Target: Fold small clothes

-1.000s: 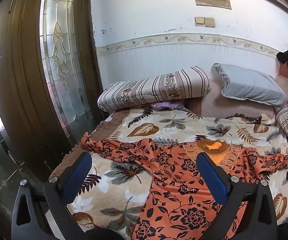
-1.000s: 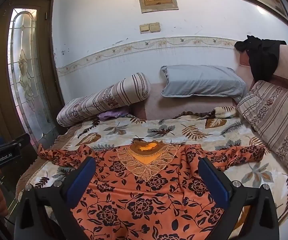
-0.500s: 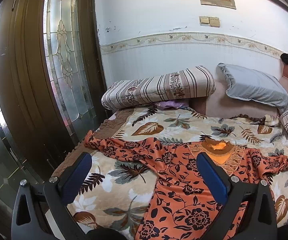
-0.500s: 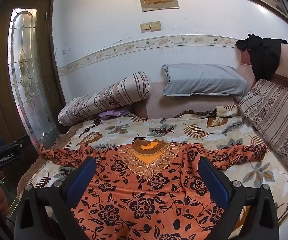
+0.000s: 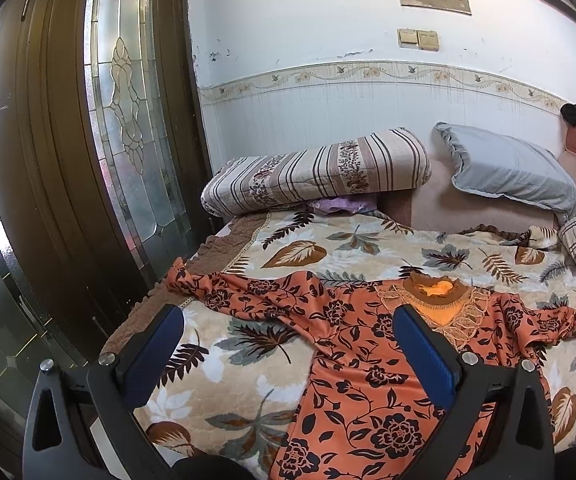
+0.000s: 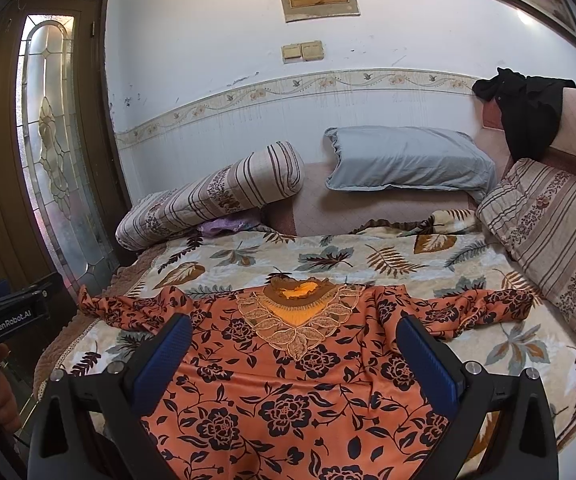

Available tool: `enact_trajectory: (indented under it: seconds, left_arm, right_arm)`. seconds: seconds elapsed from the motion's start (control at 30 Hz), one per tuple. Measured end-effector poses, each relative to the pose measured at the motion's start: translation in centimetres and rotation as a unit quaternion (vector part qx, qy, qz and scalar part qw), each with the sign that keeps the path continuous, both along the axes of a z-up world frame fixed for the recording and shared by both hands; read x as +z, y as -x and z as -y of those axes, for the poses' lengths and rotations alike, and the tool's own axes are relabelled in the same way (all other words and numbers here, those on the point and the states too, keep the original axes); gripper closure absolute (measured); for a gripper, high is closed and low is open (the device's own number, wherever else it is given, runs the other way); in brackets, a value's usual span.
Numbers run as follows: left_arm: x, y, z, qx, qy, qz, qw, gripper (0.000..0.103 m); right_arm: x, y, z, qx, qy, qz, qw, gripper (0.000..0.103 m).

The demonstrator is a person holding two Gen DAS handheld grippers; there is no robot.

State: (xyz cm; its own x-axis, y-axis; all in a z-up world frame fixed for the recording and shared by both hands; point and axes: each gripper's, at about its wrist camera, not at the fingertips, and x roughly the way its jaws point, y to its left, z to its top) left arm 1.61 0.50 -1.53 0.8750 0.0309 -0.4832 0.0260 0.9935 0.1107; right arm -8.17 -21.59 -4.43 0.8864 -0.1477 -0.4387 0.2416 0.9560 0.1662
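Observation:
An orange top with black flowers (image 6: 288, 372) lies spread flat on the leaf-print blanket (image 6: 339, 256), neck toward the wall, sleeves stretched left and right. It also shows in the left wrist view (image 5: 359, 344). Its lace collar (image 6: 299, 316) is in the middle. My right gripper (image 6: 293, 344) is open and empty, held above the top's chest. My left gripper (image 5: 288, 344) is open and empty, above the left sleeve (image 5: 248, 292) and the blanket (image 5: 327, 248). The left gripper's body (image 6: 8, 316) shows at the left edge of the right wrist view.
A striped bolster (image 6: 216, 196), a grey pillow (image 6: 407, 160) and a striped cushion (image 6: 555, 232) line the bed's far and right sides. A purple cloth (image 6: 224, 226) lies under the bolster. A dark garment (image 6: 527, 112) hangs on the headboard. A glass-panelled wooden door (image 5: 88, 152) stands left.
My left gripper has swung left, so the door fills more of its view. My right gripper has barely moved. The top lies unchanged.

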Motion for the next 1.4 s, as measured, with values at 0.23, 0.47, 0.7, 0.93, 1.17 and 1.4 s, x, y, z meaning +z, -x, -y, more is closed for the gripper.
enact_trajectory:
  seconds: [0.23, 0.47, 0.7, 0.93, 1.17, 1.4]
  left_arm:
    - [-0.4, -0.4, -0.1, 0.000, -0.001, -0.004, 1.0000, 0.000]
    - [-1.0, -1.1, 0.0, -0.001, -0.003, -0.012, 0.9999, 0.000]
    - [-1.4, -1.7, 0.2, -0.002, -0.006, -0.017, 0.9998, 0.000]
    - [-1.7, -2.0, 0.1, -0.001, -0.007, -0.020, 0.9998, 0.000]
    - [-2.4, -2.5, 0.6, -0.005, -0.014, -0.028, 0.9995, 0.000]
    - [-2.7, -2.9, 1.1, -0.007, -0.018, -0.029, 0.9994, 0.000]
  right_arm:
    - [-0.2, -0.3, 0.0, 0.000, 0.000, -0.005, 1.000, 0.000]
    - [-0.6, -1.0, 0.0, 0.001, -0.002, -0.016, 1.000, 0.000]
    - [-0.7, -1.9, 0.0, 0.005, -0.005, -0.020, 1.000, 0.000]
    - [-0.8, -2.3, -0.1, 0.006, -0.007, -0.022, 1.000, 0.000]
    - [-1.5, -2.6, 0.6, 0.002, -0.020, -0.028, 0.999, 0.000]
    - [-2.0, -3.0, 0.9, -0.001, -0.024, -0.032, 0.999, 0.000]
